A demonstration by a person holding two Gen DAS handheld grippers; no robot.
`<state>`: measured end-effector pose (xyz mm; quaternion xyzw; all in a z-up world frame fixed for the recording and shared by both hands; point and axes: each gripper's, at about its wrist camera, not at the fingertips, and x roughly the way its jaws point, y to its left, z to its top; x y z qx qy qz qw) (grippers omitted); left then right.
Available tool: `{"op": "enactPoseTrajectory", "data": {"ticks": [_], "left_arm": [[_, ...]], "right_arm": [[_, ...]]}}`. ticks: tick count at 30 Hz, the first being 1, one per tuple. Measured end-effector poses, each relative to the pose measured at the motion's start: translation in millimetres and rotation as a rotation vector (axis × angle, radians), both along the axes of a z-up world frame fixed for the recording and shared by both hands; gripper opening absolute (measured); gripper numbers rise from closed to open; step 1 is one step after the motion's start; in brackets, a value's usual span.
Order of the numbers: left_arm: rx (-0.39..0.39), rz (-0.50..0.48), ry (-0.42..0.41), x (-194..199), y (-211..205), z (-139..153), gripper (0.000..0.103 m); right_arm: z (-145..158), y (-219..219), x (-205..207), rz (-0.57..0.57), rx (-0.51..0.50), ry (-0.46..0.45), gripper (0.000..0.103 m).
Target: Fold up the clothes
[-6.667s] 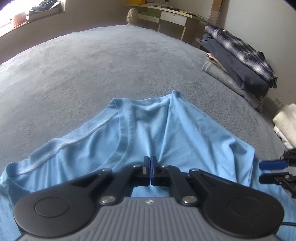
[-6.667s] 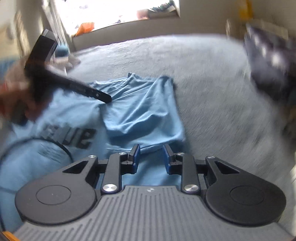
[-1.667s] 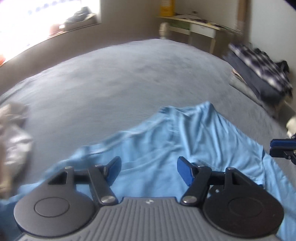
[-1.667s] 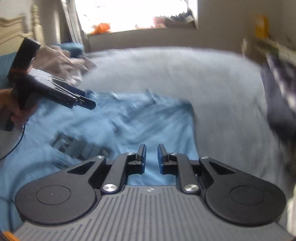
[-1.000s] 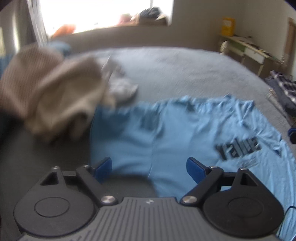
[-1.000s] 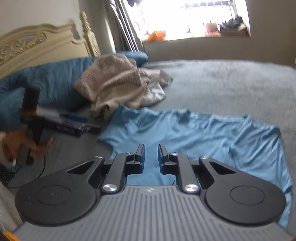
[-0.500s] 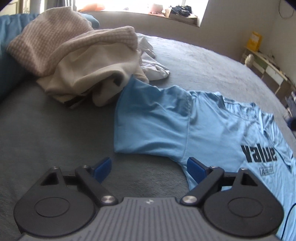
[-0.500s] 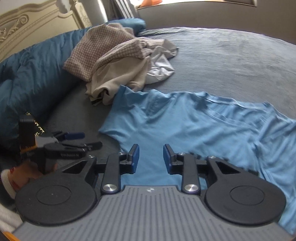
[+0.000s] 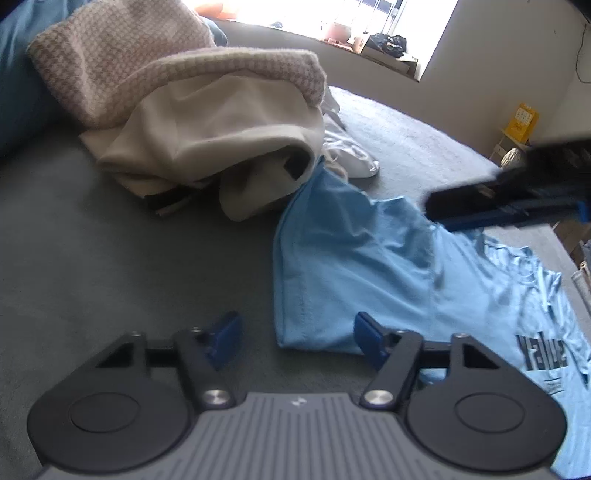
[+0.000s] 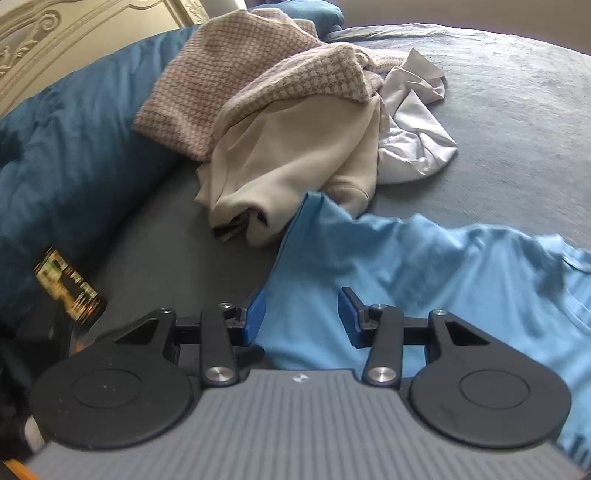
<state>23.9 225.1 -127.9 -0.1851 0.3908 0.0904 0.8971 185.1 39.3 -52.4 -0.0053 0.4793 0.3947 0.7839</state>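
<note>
Now | grey bedspread, window | left claw closing, empty | right claw opening, empty

I see a dark blue duvet at the left of the frame, a carved cream headboard upper left, and a yellow box at far right.

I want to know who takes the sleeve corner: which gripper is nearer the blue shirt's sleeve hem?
Left. The left gripper, jaws closing, straddles the sleeve hem corner; the right gripper, jaws opening, hovers over the sleeve farther along.
</note>
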Motion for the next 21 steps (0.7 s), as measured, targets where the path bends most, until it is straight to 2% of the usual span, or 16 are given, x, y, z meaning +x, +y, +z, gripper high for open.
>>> {"op": "enactPoseTrajectory", "data": {"ticks": [3, 5, 7, 9, 12, 18, 21], "left_arm": [[0.022, -0.015, -0.008, 3.5, -1.9, -5.9, 0.057], [0.049, -0.030, -0.019, 3.9, -5.2, -8.0, 0.052], [0.073, -0.039, -0.025, 4.3, -7.8, -10.6, 0.042], [0.088, -0.050, -0.038, 4.2, -10.5, -11.8, 0.025], [0.099, -0.058, -0.058, 5.1, -15.7, -11.5, 0.010], [0.119, -0.082, -0.102, 2.8, -25.4, -6.7, 0.006], [0.125, -0.104, -0.131, 0.8, -31.4, -1.2, 0.005]], "right_arm": [[-15.5, 21.5, 14.2, -0.013, 0.009, 0.032, 0.043], [-25.5, 35.0, 21.7, -0.011, 0.010, 0.063, 0.043], [-34.1, 48.4, 26.4, 0.004, 0.005, 0.090, 0.043], [-40.8, 62.4, 29.6, 0.020, -0.007, 0.095, 0.043], [-49.6, 81.5, 32.4, 0.031, -0.046, 0.080, 0.043], [-71.3, 103.7, 36.5, 0.020, -0.110, 0.085, 0.043], [-71.8, 107.8, 33.6, 0.030, -0.121, 0.039, 0.038]]}}
